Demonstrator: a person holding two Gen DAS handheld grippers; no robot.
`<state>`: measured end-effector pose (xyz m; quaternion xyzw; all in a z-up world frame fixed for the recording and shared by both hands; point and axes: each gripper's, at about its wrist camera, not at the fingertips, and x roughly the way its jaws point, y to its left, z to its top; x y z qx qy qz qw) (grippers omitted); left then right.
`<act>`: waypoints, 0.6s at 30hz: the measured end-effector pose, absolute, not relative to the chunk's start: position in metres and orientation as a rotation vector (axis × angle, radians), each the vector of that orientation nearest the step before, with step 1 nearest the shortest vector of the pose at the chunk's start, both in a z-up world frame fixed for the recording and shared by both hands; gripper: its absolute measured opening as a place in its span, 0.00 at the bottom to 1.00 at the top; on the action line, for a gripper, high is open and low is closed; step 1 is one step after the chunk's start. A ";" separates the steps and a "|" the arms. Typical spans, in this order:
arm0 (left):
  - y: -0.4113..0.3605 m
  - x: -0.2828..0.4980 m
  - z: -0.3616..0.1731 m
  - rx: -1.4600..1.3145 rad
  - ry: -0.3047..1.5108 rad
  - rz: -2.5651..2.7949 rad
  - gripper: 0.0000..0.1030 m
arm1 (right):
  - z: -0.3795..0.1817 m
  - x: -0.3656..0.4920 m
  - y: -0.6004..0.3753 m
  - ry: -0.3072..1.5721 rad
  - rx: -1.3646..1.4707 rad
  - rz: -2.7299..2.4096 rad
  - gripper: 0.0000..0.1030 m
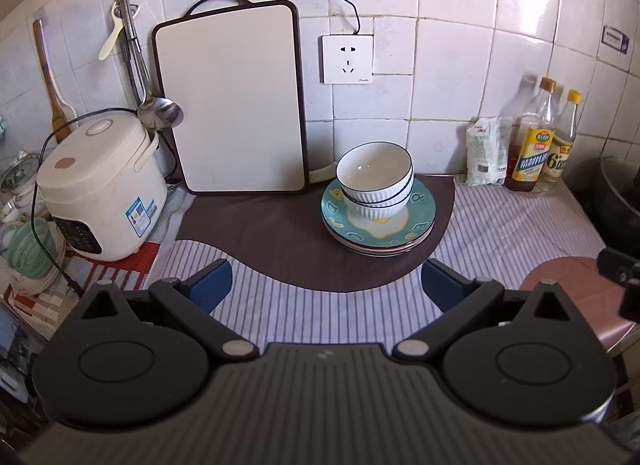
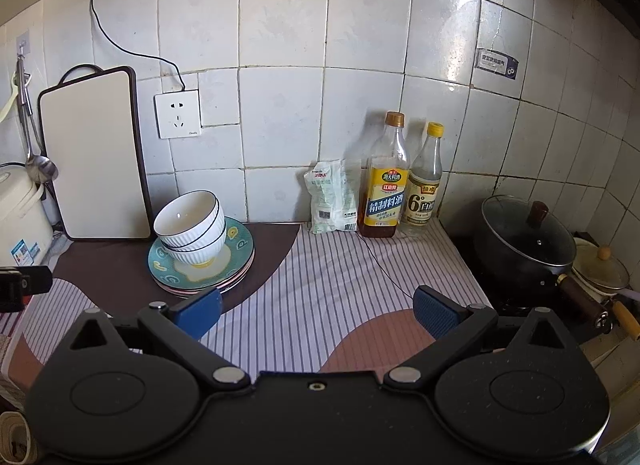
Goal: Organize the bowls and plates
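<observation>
Both of my grippers are empty. My left gripper point(image 1: 326, 285) has its blue pads spread wide with only striped cloth point(image 1: 320, 317) showing between them, and my right gripper point(image 2: 318, 311) is spread just as wide over the same cloth, holding nothing.

Straight ahead of my left fingers, a little beyond the tips, sits what I came for: two white ribbed bowls point(image 1: 374, 181) nested one in the other, tilted a bit off level, standing on a teal plate point(image 1: 420, 205) with a fried-egg print. That plate tops a small stack; I can see a pinkish rim beneath it. From my right fingers the same stack lies ahead and off to the left, just past the left pad.

As far as I can judge, the sorting looks nearly or fully done: bowls together, plates together, one tidy pile near the cream cutting board point(image 1: 230, 105). I see no stray dish on the counter in either view.

How many plates are under the teal one I cannot count; the rims merge. The bowls hide the plate's middle. Behind the stack a pale object pokes out beside the board, and I cannot tell what it is. Further left of my left fingers, past the rice cooker point(image 1: 100, 185), there is clutter at the edge that is too distorted to read, so dishes there are possible.
</observation>
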<state>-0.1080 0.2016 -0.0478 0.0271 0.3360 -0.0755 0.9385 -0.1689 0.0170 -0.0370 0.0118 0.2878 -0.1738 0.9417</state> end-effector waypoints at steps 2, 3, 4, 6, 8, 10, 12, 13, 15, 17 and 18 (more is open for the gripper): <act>0.200 -0.108 -0.050 0.059 0.689 -0.161 0.99 | -0.038 -0.170 0.017 0.580 0.022 -0.354 1.00; 0.200 -0.108 -0.051 0.060 0.691 -0.167 0.99 | -0.039 -0.171 0.019 0.575 0.017 -0.358 1.00; 0.199 -0.109 -0.052 0.060 0.692 -0.173 0.99 | -0.039 -0.172 0.020 0.569 0.008 -0.363 1.00; 0.198 -0.111 -0.053 0.062 0.692 -0.182 0.99 | -0.040 -0.174 0.024 0.551 -0.010 -0.369 1.00; 0.196 -0.112 -0.054 0.066 0.695 -0.190 0.99 | -0.040 -0.176 0.027 0.536 -0.028 -0.370 1.00; 0.196 -0.112 -0.055 0.065 0.697 -0.198 0.99 | -0.040 -0.179 0.029 0.528 -0.043 -0.370 1.00; 0.196 -0.112 -0.056 0.060 0.700 -0.201 0.99 | -0.043 -0.179 0.032 0.536 -0.056 -0.373 1.00; 0.196 -0.112 -0.057 0.056 0.703 -0.200 0.99 | -0.044 -0.179 0.032 0.540 -0.059 -0.375 1.00; 0.196 -0.113 -0.059 0.059 0.705 -0.201 0.99 | -0.048 -0.178 0.030 0.557 -0.056 -0.381 1.00; 0.196 -0.112 -0.061 0.061 0.707 -0.203 0.99 | -0.052 -0.177 0.028 0.571 -0.042 -0.383 1.00; 0.196 -0.112 -0.062 0.060 0.710 -0.202 0.99 | -0.053 -0.177 0.027 0.576 -0.035 -0.384 1.00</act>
